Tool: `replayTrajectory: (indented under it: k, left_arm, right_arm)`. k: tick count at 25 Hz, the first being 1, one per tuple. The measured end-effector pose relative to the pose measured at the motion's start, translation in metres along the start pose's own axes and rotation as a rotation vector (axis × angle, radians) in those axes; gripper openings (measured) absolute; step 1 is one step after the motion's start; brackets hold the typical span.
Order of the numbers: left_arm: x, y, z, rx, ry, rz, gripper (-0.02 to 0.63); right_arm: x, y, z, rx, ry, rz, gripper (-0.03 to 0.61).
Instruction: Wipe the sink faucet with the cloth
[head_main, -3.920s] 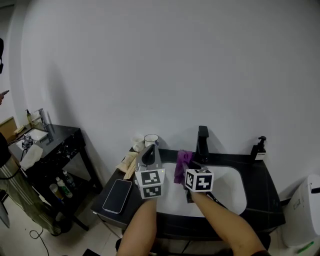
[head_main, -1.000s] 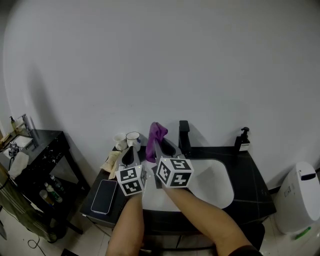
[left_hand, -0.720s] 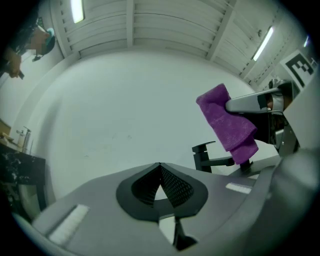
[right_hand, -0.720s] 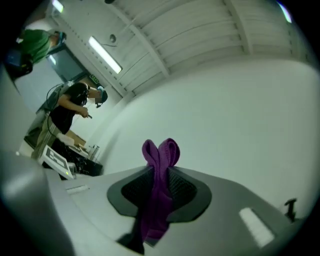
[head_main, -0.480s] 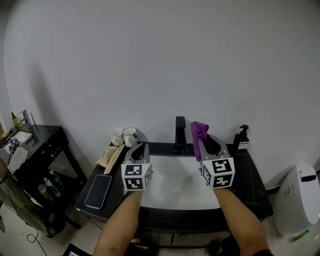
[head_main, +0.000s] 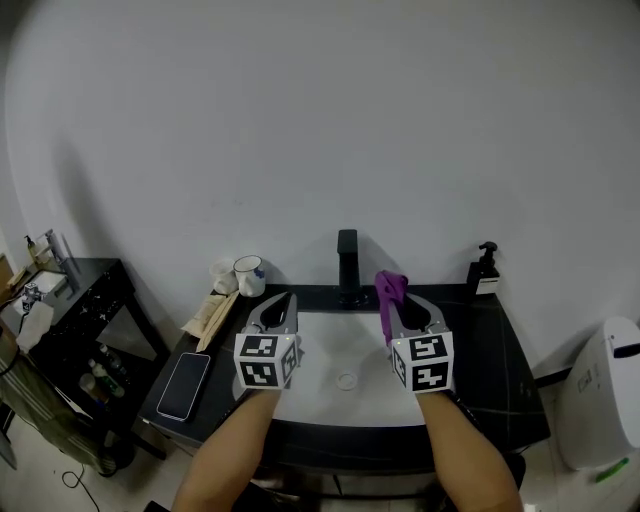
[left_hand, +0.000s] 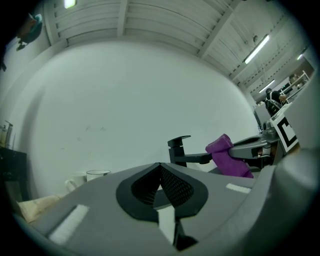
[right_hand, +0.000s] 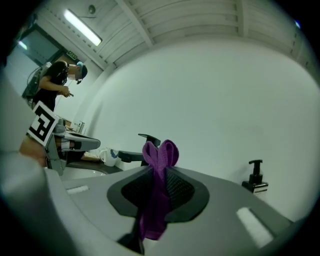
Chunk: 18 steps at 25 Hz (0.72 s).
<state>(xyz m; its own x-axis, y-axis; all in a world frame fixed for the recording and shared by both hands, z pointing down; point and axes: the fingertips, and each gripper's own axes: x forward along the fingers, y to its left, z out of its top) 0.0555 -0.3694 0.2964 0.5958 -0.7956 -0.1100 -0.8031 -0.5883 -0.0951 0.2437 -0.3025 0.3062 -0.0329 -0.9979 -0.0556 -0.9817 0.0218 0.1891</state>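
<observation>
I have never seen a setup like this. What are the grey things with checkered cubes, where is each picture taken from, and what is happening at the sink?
There is no robot here. A person holds a two-jaw tool in each hand, and the marker cubes are part of the tools. The head view comes from a camera on the person's head, looking down. The other two views come from a camera riding on each tool. The left gripper is shut and empty. The right gripper is clamped on a purple cloth, just right of the black faucet. Below is a white sink in a dark counter, which holds a phone, mugs and a soap dispenser.
</observation>
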Motion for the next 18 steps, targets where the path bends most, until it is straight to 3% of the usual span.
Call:
replayTrajectory:
  k: [7,18]
  left_arm:
    - [0.005,0.008,-0.005,-0.067,0.010,-0.005,0.018]
    - [0.005,0.003,-0.006,-0.015,0.018,-0.012,0.018]
  right_arm:
    - [-0.011,0.007,0.014,0.009,-0.056,0.026,0.074]
    - [-0.008,0.017,0.014,-0.035,-0.065,0.043,0.075]
